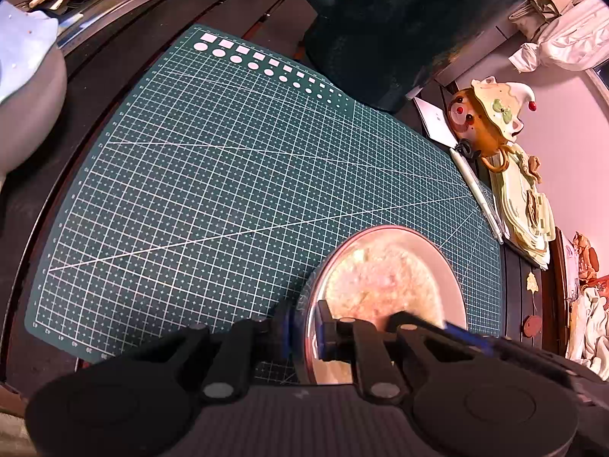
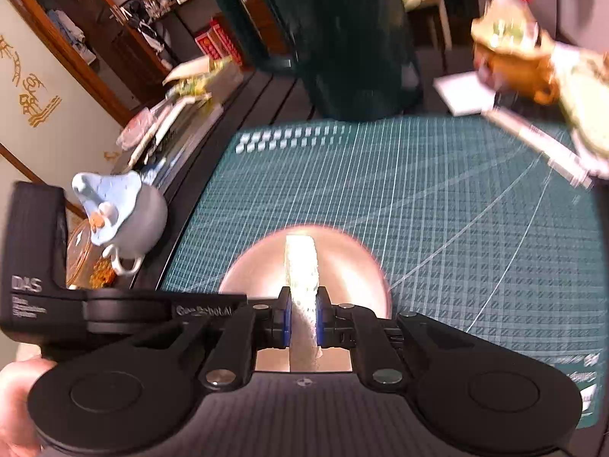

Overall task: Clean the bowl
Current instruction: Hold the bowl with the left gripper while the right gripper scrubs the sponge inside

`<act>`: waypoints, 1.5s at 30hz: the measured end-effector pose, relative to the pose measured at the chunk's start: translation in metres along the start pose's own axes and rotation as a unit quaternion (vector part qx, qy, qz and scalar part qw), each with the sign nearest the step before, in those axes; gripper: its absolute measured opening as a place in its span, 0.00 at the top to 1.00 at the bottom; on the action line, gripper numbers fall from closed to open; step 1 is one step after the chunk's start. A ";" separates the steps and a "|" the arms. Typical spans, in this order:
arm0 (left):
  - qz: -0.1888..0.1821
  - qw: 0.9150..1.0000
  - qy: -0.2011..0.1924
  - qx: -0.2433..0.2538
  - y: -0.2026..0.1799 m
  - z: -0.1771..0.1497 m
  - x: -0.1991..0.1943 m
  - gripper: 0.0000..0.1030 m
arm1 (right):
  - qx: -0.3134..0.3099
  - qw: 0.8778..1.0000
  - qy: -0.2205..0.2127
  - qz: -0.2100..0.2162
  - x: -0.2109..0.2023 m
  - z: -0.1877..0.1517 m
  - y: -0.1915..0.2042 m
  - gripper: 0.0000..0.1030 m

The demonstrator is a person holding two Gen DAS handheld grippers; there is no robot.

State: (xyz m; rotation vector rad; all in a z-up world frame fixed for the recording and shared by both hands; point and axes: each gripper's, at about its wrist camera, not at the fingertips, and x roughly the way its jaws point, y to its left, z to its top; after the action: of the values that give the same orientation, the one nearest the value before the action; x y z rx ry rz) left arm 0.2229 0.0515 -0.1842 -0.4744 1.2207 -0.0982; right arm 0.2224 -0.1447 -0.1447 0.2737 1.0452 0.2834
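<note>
A shiny metal bowl (image 1: 451, 278) sits on the green cutting mat, low and right of centre in the left wrist view. My left gripper (image 1: 306, 329) is shut on its near rim, one finger inside and one outside. A pale sponge (image 1: 380, 282) lies against the bowl's inner wall. In the right wrist view my right gripper (image 2: 303, 320) is shut on this sponge (image 2: 300, 266), which stands on edge down in the bowl (image 2: 251, 274). The left gripper's black housing (image 2: 34, 251) shows at the left there. That view is motion-blurred.
The green cutting mat (image 1: 228, 190) covers a dark table. A dark green jug (image 1: 399, 30) stands at its far edge. A bear-shaped ceramic pot (image 1: 487, 114) and a white pen (image 1: 479, 194) lie along the right. A grey teapot with a blue lid (image 2: 121, 213) stands to the left.
</note>
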 end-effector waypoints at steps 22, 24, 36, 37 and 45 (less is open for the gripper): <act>0.001 1.000 -0.001 0.003 -0.002 0.000 0.003 0.88 | -0.047 0.997 -0.066 -0.022 -0.052 0.006 0.013 0.90; 0.002 1.000 -0.001 0.004 -0.003 0.000 0.003 0.88 | -0.044 0.998 -0.050 -0.015 -0.043 0.004 0.013 0.90; 0.003 1.000 -0.003 0.005 -0.005 -0.002 0.003 0.88 | -0.040 0.999 0.003 -0.032 -0.001 -0.006 0.010 0.90; 0.003 1.000 -0.003 0.005 -0.005 -0.002 0.003 0.88 | -0.045 0.998 0.000 -0.044 -0.002 -0.006 0.010 0.90; 0.003 1.000 -0.002 0.006 -0.005 -0.002 0.003 0.88 | -0.055 0.995 -0.043 -0.069 -0.033 0.003 0.006 0.90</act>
State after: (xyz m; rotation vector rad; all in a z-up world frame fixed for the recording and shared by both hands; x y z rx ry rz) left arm 0.2231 0.0459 -0.1857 -0.4603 1.2158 -0.0998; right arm 0.2086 -0.1512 -0.1143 0.1138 0.9544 0.2017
